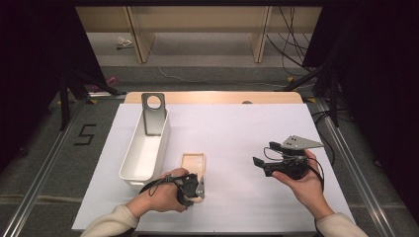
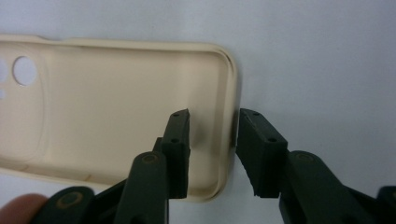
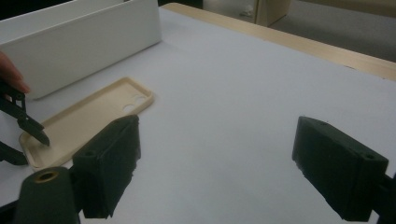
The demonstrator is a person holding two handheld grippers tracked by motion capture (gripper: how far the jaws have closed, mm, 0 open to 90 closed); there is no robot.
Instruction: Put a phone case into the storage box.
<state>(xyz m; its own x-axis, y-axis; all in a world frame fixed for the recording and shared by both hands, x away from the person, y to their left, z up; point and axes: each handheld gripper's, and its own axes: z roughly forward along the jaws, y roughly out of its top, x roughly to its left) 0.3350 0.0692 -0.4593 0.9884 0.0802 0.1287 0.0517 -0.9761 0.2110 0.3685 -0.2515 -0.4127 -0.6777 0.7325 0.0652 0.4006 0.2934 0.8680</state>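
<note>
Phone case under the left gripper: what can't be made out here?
- Phone case, high view: near end hidden by left gripper.
- Left gripper view: case's camera-hole end cut off at the left edge; whether the pads touch the rim is unclear.
- White bin, right gripper view: top cut off.

Lab: black curtains [image 1: 29, 64], floor cables [image 1: 291, 44], tripods [image 1: 64, 94].

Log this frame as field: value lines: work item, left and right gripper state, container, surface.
work item: cream phone case, lying flat, open side up, on the white table cover
left gripper: jaws straddle the case's end wall, one inside, one outside; a small gap shows at the outer jaw
right gripper: open, nothing between the jaws, held above the cover right of the case
container: white bin, left of the case; a grey plate with a round hole leans in its far end
</note>
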